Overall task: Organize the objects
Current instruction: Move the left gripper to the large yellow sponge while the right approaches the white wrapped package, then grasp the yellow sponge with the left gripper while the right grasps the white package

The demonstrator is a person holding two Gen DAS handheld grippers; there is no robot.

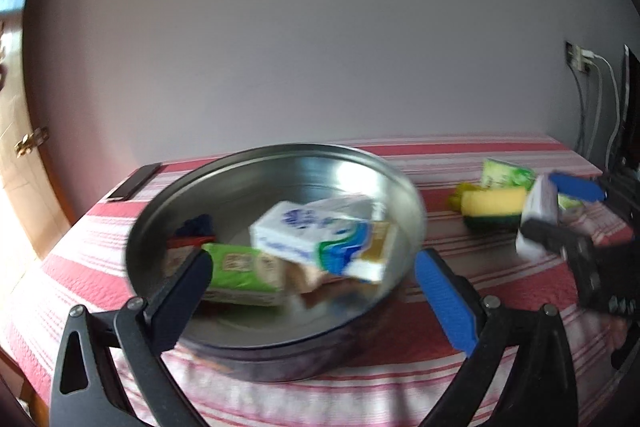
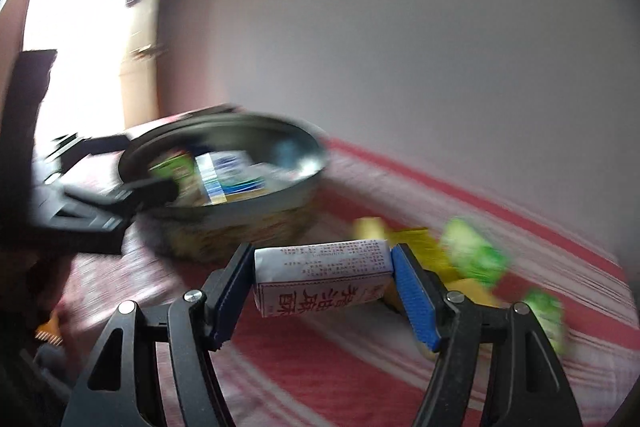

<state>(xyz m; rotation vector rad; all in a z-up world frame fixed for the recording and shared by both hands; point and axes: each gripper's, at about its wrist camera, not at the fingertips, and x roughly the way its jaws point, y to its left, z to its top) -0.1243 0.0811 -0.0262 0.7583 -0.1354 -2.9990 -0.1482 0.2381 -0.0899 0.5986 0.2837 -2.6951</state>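
Note:
A round metal tin stands on the red-striped cloth and holds several packets, among them a white and blue box and a green packet. My left gripper is open and empty, its jaws at the tin's near rim. My right gripper is shut on a white box with red print, held above the cloth to the right of the tin. In the left wrist view the right gripper holds that box at the far right.
A yellow and green sponge and green packets lie on the cloth right of the tin. A dark phone lies at the table's far left edge. A wall stands behind. Cables hang at right.

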